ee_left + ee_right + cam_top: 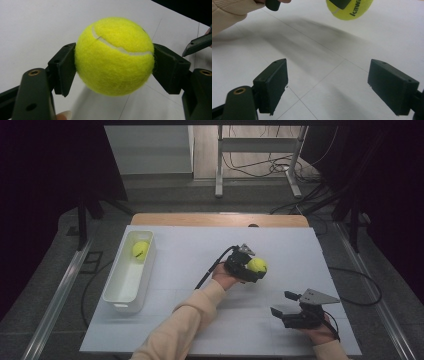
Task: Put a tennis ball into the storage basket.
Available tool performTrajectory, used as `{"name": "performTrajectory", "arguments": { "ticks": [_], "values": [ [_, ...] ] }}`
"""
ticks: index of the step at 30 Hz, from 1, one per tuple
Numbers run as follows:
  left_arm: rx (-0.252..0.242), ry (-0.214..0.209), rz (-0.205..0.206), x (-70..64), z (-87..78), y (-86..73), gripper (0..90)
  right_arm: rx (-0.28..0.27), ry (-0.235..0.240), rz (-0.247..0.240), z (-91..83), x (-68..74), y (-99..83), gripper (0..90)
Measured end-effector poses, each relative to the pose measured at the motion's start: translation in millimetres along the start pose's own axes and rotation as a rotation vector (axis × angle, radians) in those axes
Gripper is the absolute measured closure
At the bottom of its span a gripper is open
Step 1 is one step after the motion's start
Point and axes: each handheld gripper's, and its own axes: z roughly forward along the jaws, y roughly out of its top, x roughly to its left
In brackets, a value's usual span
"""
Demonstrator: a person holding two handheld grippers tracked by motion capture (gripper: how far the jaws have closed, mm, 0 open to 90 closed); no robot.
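The left fingers (62, 75) press on opposite sides of a yellow ball (114, 56), clamped across its widest part, with the white seam running over the top between them. The ball is lifted off the tabletop (200, 250): its shadow falls on the white surface below it. It looks light and springy, with a fuzzy felt cover that should give the pads good friction; a hold across the middle, as here, suits it best, since a grip nearer the top or bottom could squeeze it out. Hard squeezing is probably needless.

In the high view the left gripper (251, 268) holds the ball above the middle of the tabletop, a little toward the right edge. The right gripper (286, 307) hovers near the front right corner, its fingers (272, 83) spread wide and empty, the ball well apart from them.

Along the left edge stands a white bin (114, 295) with a second ball (140, 250) in its far end.
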Motion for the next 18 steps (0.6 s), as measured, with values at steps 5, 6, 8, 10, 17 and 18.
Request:
{"name": "performTrajectory", "arguments": {
  "ticks": [5,6,8,10,17,18],
  "values": [
    [-0.007,0.003,-0.003,0.1,-3.4,-1.0,26.2,0.0,-0.002,0.001,0.0,-0.2,0.0,16.8],
    [-0.007,0.004,-0.002,0.2,-4.1,-1.2,26.2,0.001,-0.002,0.001,0.0,-0.2,-0.1,16.8],
    [-0.011,0.003,-0.007,0.5,-5.8,-1.1,26.2,0.001,-0.002,0.0,0.0,0.0,-0.1,16.8],
    [-0.014,0.004,-0.006,1.0,-8.2,-0.7,26.2,0.001,-0.002,0.0,-0.1,0.0,-0.1,16.8],
    [-0.024,0.018,-0.01,3.5,-17.1,-0.4,26.2,0.001,-0.003,0.001,0.0,-0.1,-0.1,16.8],
    [-0.027,0.019,-0.009,3.9,-18.0,-0.8,26.2,0.001,-0.003,0.001,0.0,-0.1,-0.1,16.8]
  ]
}}
